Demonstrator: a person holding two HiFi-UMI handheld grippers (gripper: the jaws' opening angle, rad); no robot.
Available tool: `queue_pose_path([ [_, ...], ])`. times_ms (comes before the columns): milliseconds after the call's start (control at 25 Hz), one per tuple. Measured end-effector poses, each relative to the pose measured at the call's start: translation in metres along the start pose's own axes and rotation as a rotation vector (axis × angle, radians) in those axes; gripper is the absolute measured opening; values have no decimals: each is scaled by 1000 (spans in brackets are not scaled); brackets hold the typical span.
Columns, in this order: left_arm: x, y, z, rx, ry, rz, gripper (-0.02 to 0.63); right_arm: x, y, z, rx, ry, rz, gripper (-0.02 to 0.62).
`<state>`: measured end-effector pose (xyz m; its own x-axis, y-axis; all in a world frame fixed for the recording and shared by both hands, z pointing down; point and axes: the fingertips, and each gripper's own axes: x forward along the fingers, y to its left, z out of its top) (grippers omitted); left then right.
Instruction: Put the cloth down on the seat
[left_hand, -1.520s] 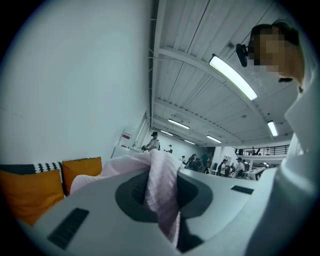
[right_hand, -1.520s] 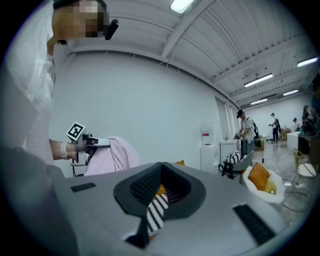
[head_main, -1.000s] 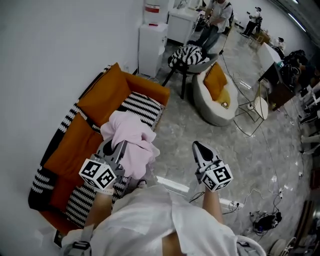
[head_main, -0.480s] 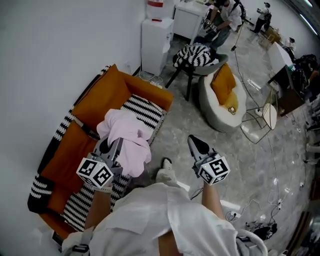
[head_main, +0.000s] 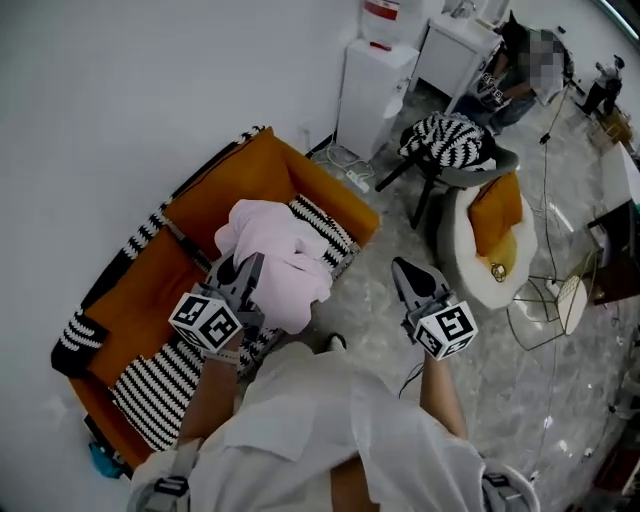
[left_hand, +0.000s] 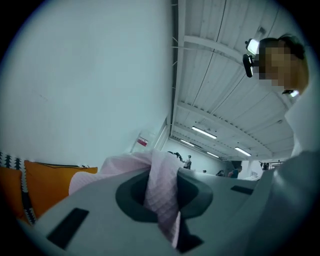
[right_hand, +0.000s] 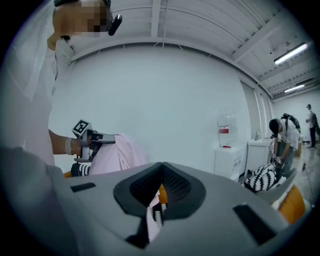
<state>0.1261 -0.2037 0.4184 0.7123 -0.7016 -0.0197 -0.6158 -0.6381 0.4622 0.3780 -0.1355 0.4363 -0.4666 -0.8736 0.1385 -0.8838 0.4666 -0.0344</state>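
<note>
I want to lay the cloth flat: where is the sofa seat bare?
The striped seat is bare at the near end, between the orange back cushion and the front edge. A smaller strip lies by the far armrest. The pink cloth hides the middle.

readable text: none made out in any view.
left gripper (head_main: 240, 272) cube (head_main: 207, 322): only black-and-white square marker patterns are shown; no letters or digits.
right gripper (head_main: 407, 271) cube (head_main: 446, 329): same kind of pattern; no letters or digits.
water dispenser (right_hand: 227, 162) bottle, red label (right_hand: 224, 130): red and white bands are seen; the print is too small to be read.
same label, left gripper view: a red-and-white patch is seen; nothing legible.
</note>
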Motion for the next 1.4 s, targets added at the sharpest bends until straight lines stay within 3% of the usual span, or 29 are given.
queue_pose_path([
  [400, 81, 71, 35, 35, -30, 118, 55, 99, -46, -3, 9, 29, 125, 11],
  [800, 174, 214, 95, 97, -8, 198, 55, 230, -97, 16, 11, 65, 117, 11],
  [1080, 229, 308, 126, 145, 6, 228, 55, 301, -100, 18, 14, 95, 125, 11],
  [1400, 277, 386, 98, 163, 126, 245, 57, 345, -104, 16, -12, 144, 175, 11],
])
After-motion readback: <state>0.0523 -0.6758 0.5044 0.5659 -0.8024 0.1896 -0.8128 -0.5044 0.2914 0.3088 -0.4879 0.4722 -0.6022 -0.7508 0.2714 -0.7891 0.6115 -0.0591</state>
